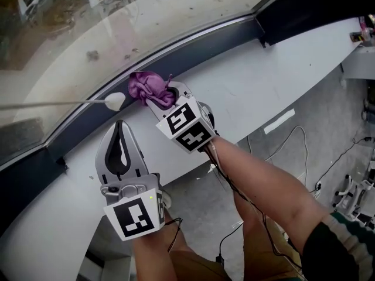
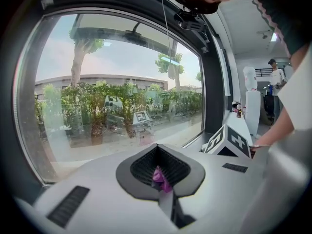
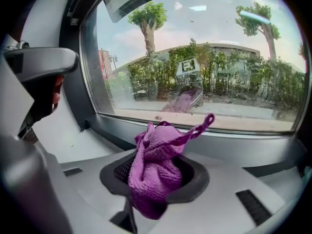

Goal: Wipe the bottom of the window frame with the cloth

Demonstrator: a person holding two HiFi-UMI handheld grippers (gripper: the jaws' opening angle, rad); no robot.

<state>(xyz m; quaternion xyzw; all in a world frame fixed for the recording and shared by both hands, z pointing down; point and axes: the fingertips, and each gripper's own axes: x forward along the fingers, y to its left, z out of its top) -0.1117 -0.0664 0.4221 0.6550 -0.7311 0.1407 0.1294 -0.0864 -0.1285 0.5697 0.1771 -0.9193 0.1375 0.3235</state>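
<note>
A crumpled purple cloth [image 1: 150,88] rests against the dark bottom rail of the window frame [image 1: 199,47], with my right gripper [image 1: 166,96] shut on it. In the right gripper view the cloth [image 3: 155,169] bulges out of the jaws and a loop of it sticks up toward the frame [image 3: 204,144]. My left gripper [image 1: 120,126] hovers over the white sill [image 1: 263,81], left of the cloth and a little back from the rail, jaws together. In the left gripper view a small purple bit [image 2: 161,178] shows in the gap of that gripper's jaws; I cannot tell whether it is gripped.
A white knob [image 1: 115,101] on a thin cord lies on the rail just left of the cloth. Below the sill, cables [image 1: 296,139] trail over the grey floor. A person [image 2: 277,77] stands far off along the sill.
</note>
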